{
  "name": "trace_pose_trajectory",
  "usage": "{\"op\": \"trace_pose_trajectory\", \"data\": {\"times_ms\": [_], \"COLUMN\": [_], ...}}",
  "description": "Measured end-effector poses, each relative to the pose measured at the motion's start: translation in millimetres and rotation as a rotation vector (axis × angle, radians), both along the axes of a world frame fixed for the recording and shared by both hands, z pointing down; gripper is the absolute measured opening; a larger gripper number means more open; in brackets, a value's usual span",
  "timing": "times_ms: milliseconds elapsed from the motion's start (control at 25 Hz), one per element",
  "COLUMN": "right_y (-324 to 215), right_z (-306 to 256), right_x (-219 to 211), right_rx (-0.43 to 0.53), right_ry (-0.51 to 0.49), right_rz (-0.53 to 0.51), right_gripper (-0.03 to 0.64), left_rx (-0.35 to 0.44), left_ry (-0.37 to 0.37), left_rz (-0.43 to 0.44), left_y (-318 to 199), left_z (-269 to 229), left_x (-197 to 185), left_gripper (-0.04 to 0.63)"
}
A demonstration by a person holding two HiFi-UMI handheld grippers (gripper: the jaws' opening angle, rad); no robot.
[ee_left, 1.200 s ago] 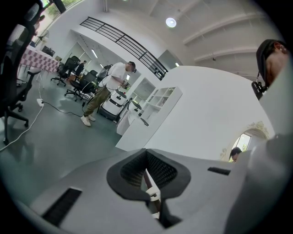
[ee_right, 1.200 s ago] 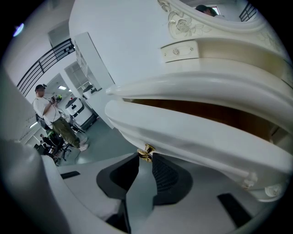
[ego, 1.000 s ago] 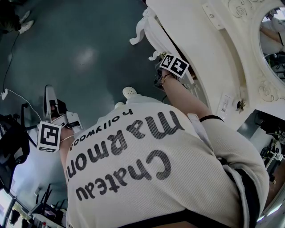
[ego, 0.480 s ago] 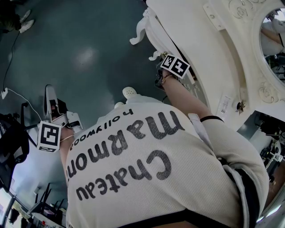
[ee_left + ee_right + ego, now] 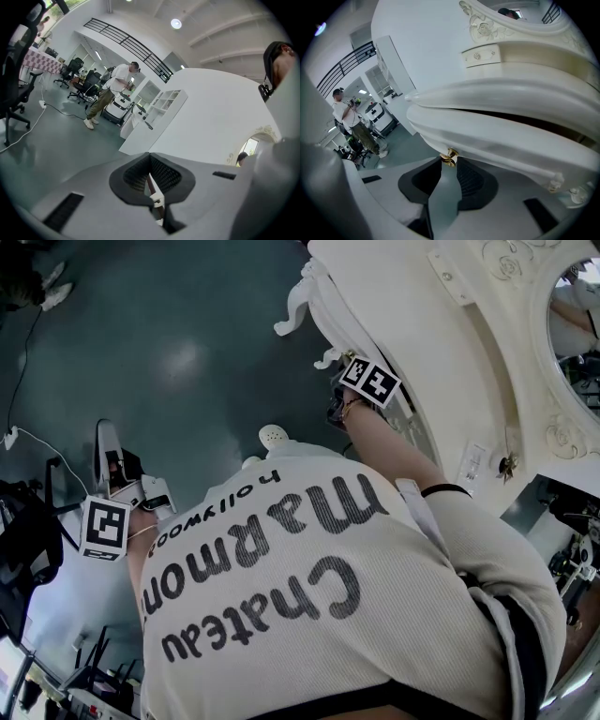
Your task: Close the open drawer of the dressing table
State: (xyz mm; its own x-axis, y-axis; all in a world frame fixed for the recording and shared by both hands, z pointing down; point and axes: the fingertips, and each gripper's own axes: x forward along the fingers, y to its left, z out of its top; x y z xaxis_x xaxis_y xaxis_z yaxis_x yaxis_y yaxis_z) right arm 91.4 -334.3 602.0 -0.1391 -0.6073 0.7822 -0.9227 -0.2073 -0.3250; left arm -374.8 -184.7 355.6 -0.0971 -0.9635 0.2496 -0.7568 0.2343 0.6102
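The white dressing table stands at the upper right of the head view. In the right gripper view its curved drawer front shows a thin dark slit under the table top. A small gold knob sits on the drawer front. My right gripper is at the knob, which lies between its fingertips. Its jaws have just been opening, and the pads look slack around the knob. In the head view the right gripper is tucked under the table's edge. My left gripper hangs far to the left over the floor, shut and empty.
The person's torso in a printed white shirt fills the lower head view. An oval mirror and a carved table leg belong to the table. A cable trails on the dark floor. A person stands among office chairs far off.
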Motion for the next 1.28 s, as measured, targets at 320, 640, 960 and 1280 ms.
{"op": "trace_pose_trajectory", "data": {"times_ms": [320, 640, 960, 1280], "right_y": [-3, -6, -11, -16], "right_z": [0, 0, -1, 0], "right_x": [5, 9, 17, 22], "right_rx": [0.000, -0.001, 0.009, 0.005], "right_ry": [0.009, 0.012, 0.042, 0.060], "right_rz": [0.011, 0.020, 0.007, -0.001], "right_gripper": [0.121, 0.121, 0.121, 0.121], "left_rx": [0.007, 0.025, 0.028, 0.006], "left_ry": [-0.008, -0.013, -0.019, 0.004], "left_rz": [0.010, 0.031, 0.030, -0.005], "left_y": [-6, -13, -15, -17], "left_z": [-2, -5, -4, -1], "left_x": [2, 6, 12, 10], "left_gripper": [0.006, 0.006, 0.006, 0.006]}}
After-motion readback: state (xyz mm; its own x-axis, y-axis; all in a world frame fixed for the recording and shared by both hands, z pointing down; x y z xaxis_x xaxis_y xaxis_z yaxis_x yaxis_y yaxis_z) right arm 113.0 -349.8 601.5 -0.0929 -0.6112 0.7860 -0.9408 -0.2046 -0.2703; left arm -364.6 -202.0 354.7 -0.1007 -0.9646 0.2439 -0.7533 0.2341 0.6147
